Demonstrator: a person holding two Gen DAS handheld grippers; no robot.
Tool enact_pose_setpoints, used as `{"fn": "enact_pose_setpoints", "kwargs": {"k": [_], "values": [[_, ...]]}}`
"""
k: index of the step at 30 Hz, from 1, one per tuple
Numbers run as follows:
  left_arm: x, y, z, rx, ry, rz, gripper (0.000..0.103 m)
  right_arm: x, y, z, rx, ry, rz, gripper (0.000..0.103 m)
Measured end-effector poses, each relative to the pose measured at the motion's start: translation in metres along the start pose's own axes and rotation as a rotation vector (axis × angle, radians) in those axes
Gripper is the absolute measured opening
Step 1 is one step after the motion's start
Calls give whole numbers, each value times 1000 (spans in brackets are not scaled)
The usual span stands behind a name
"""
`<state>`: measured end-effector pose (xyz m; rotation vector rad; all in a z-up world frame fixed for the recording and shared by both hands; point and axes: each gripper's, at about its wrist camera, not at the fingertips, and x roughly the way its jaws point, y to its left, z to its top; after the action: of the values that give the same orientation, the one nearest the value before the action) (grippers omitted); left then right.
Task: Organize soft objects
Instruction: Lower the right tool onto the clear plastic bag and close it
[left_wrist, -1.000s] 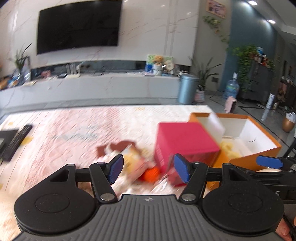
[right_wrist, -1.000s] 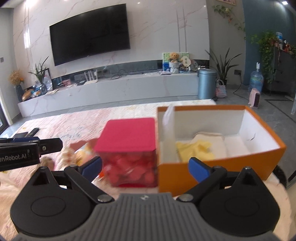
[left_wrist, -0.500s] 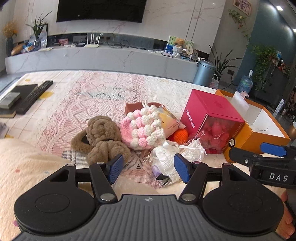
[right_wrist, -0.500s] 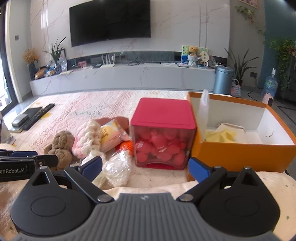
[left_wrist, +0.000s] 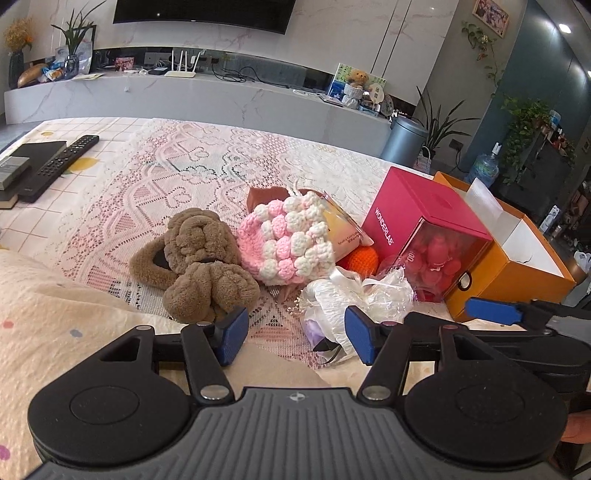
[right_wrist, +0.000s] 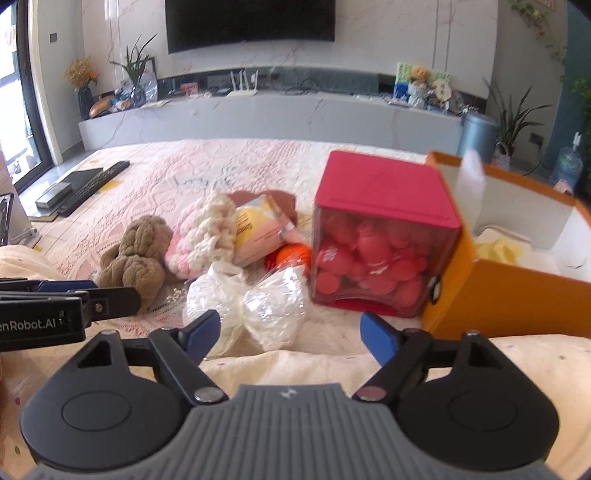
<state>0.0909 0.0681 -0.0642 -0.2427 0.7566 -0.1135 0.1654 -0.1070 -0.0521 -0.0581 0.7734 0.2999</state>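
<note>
Daylight filled the room, and both views were bright and evenly lit. In the right wrist view the window (right_wrist: 14, 92) at the far left was blown out to white. Above the blue-grey wall, a ceiling spotlight (left_wrist: 564, 27) glowed, and small glare spots sat on the television (left_wrist: 203, 9). Shadows beneath the brown plush toy (left_wrist: 199, 258) were soft and short. The left wrist view was sharp across the lace cloth (left_wrist: 177, 177). The right wrist view was softer: the orange box (right_wrist: 517, 280) and the white flap above it smeared with motion blur. Fisheye distortion bowed the marble console (left_wrist: 184, 96), with dark vignetting in the upper corners.
</note>
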Motion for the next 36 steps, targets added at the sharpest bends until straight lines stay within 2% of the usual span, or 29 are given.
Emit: {"fn": "enact_pose_setpoints", "kwargs": {"k": [2, 7, 8, 10, 17, 23, 26, 30, 35, 36], "values": [[3, 1, 1, -11, 10, 8, 69, 7, 1, 2, -1, 7, 7, 80], [9, 3, 5, -25, 20, 88, 63, 26, 5, 10, -8, 29, 21, 81], [7, 3, 7, -28, 8, 101, 63, 28, 5, 11, -6, 29, 26, 82], [6, 4, 13, -27, -1, 137, 66, 31, 6, 14, 3, 24, 48, 90], [26, 28, 34, -97, 68, 194, 67, 55, 3, 22, 59, 71, 66, 90], [45, 31, 35, -105, 114, 234, 72, 77, -6, 20, 144, 137, 92, 92], [47, 30, 34, -96, 112, 238, 75, 75, -7, 21, 161, 132, 98, 92], [46, 27, 33, -80, 113, 240, 75, 56, -4, 25, 114, 80, 78, 92], [41, 16, 27, -15, 138, 228, 75, 42, 10, 29, -75, 45, 64, 90], [40, 14, 26, -10, 143, 223, 75, 41, 12, 31, -119, 44, 62, 87]]}}
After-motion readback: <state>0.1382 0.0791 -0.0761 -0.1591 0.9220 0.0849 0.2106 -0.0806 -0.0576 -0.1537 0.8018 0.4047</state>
